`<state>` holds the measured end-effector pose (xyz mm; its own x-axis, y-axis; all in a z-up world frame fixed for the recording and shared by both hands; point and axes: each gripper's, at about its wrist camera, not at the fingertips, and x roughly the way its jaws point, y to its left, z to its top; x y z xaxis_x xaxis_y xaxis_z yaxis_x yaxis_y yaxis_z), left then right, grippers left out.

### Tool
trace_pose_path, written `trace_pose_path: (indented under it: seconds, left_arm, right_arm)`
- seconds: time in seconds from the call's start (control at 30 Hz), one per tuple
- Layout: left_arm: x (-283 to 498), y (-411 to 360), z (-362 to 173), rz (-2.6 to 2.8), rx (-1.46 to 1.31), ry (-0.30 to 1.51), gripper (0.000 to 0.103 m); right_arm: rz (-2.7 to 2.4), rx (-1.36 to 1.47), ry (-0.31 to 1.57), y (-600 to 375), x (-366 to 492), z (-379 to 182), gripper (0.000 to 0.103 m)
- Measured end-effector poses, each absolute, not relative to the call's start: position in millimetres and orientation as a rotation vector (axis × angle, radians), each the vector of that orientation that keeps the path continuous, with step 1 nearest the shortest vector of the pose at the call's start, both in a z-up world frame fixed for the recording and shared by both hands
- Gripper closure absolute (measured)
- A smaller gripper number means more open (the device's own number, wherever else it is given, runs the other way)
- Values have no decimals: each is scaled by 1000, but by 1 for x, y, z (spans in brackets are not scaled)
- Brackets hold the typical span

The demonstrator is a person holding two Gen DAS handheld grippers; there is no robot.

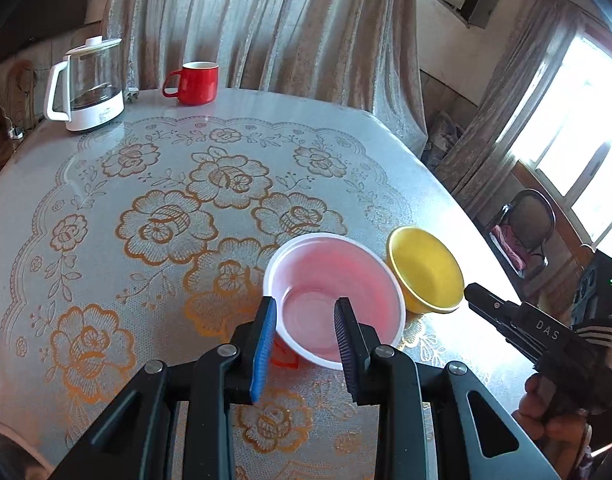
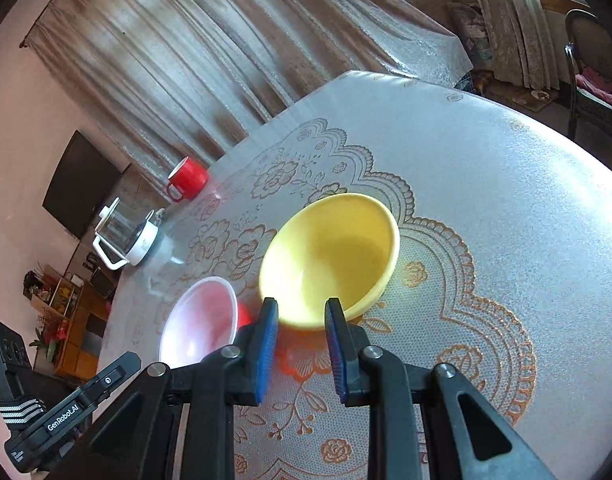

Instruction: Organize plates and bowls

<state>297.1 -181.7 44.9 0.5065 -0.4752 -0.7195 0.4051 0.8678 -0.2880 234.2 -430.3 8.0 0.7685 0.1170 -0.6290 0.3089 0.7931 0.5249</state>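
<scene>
I am holding the left gripper [image 1: 305, 311] over the near rim of the pink bowl [image 1: 334, 300], its pads a little apart on either side of the rim, though I cannot tell whether they are pressing on it. My right gripper [image 2: 302, 314] is standing likewise at the yellow bowl [image 2: 330, 256], grip equally unclear. Both bowls are sitting side by side on the table [image 1: 186, 208], with my grippers covering their near edges.

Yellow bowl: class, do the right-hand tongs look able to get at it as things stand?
Probably yes. The right tongs point at the yellow bowl, its near rim just ahead of the tips, nothing between; the pink bowl sits off to one side.
</scene>
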Motion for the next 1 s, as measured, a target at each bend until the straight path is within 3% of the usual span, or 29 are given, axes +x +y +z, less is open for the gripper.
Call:
trace_pose_path:
  seconds: [0.3, 0.57, 0.87, 1.0]
  left_arm:
    - [303, -226, 46, -590, -40, 875, 73]
    - [321, -196, 38, -446, -61, 872, 73]
    - [325, -173, 28, -381, -77, 898, 73]
    - [320, -181, 38, -440, -67, 867, 73]
  right_arm:
    - [-221, 691, 714, -467, 250, -6, 78]
    - [-162, 649, 638, -452, 234, 13, 77]
    - [118, 623, 751, -395, 257, 4, 77]
    - [70, 632, 697, -404, 247, 12, 77]
